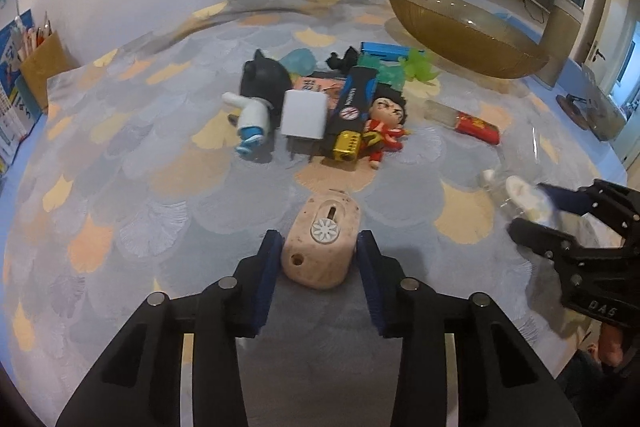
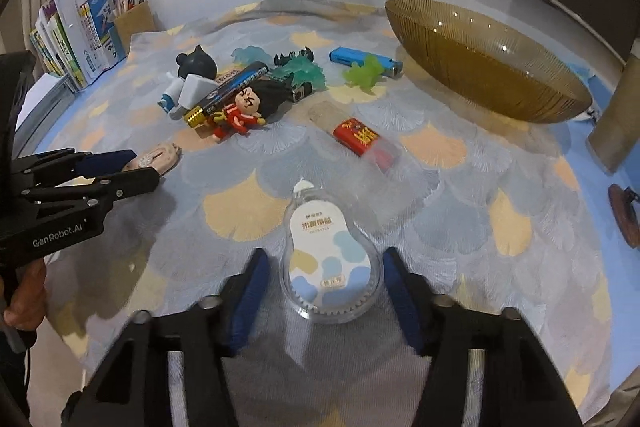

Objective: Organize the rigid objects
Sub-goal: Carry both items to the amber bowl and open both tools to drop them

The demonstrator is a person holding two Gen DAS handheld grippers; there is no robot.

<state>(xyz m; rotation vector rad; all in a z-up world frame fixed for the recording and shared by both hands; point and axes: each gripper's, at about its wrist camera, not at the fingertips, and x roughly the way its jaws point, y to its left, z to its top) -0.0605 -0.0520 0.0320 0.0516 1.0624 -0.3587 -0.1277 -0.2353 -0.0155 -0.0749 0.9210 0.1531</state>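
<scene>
My left gripper point(image 1: 318, 247) is open around a pink speckled sharpener-like case point(image 1: 320, 241) lying on the patterned cloth; its pads point(image 1: 269, 259) stand just beside the case's sides. The case also shows in the right wrist view point(image 2: 158, 157). My right gripper point(image 2: 320, 275) is open around a clear correction tape dispenser point(image 2: 330, 259) flat on the cloth, with gaps on both sides. It appears at the right in the left wrist view point(image 1: 528, 211). An amber glass bowl point(image 2: 488, 63) stands at the back right.
A pile lies mid-table: a black-headed figurine point(image 1: 260, 95), a white charger cube point(image 1: 304, 115), a dark tube with gold cap point(image 1: 352, 107), a red-clothed doll point(image 1: 384, 123), green toys point(image 2: 364, 71), a blue lighter point(image 2: 360, 57). A red pack point(image 2: 360, 137) lies apart. Books point(image 2: 76, 31) stand back left.
</scene>
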